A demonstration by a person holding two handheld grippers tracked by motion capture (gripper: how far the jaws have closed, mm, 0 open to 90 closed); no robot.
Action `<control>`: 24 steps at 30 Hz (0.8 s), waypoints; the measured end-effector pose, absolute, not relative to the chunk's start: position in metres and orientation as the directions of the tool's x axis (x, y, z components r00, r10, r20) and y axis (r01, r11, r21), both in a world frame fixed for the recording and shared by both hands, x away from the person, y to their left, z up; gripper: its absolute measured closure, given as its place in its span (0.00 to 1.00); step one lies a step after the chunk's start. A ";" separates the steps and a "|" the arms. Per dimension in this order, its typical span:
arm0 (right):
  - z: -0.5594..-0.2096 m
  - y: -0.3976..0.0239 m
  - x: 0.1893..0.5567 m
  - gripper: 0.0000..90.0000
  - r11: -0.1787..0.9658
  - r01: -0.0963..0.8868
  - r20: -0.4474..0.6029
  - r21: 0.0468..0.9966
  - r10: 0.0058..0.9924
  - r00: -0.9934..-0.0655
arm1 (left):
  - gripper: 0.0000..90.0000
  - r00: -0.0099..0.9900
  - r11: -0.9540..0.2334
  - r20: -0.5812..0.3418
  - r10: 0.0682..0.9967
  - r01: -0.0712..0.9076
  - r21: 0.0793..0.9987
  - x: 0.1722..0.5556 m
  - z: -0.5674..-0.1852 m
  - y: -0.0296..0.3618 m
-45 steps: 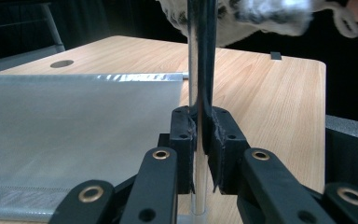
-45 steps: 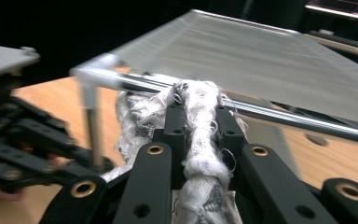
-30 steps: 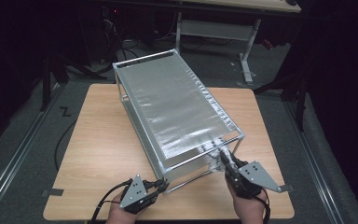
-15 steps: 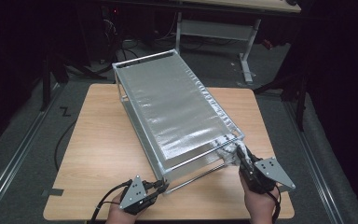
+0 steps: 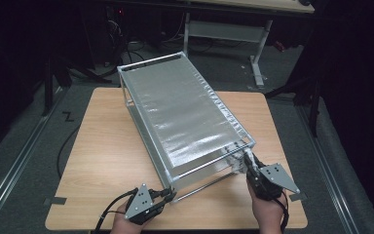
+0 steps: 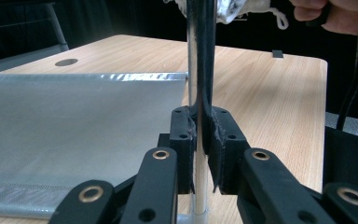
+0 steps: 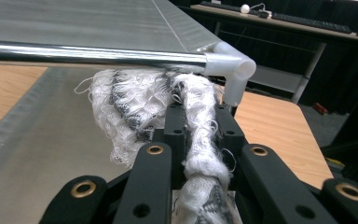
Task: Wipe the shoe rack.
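cloth (image 7: 196, 121): white, frayed, right jaws clamp it | left jaws clamp rack post (image 6: 199, 56)

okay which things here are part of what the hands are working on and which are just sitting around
In the job:
shelf rack
rack post, clamped by left gripper
white fringed cloth, clamped by right gripper

Lying about:
tape piece on wooden table
desk behind
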State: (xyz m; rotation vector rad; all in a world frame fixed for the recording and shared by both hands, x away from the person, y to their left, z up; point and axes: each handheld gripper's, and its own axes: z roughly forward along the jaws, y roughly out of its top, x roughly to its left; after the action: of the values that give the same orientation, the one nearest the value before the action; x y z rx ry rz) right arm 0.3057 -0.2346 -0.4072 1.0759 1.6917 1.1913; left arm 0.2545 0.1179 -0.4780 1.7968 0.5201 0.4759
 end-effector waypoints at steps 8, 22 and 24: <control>-0.416 -0.235 0.313 0.88 0.253 0.215 -0.186 0.943 0.939 -0.288 | 0.90 0.820 -0.241 0.047 0.570 0.113 0.964 0.254 -0.479 0.116; -0.461 -0.241 0.329 0.88 0.255 0.395 -0.124 0.883 0.937 -0.328 | 0.90 0.823 -0.239 0.043 0.566 0.114 0.964 0.255 -0.479 0.117; -0.465 -0.241 0.330 0.88 0.251 0.410 -0.115 0.877 0.937 -0.329 | 0.90 0.823 -0.239 0.043 0.566 0.114 0.964 0.255 -0.479 0.116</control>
State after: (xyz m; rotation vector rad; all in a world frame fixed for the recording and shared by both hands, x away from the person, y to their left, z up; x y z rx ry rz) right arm 0.3303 -0.2414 -0.4652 1.2271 1.8646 1.0181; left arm 0.2547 0.1163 -0.4786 1.7856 0.5225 0.4604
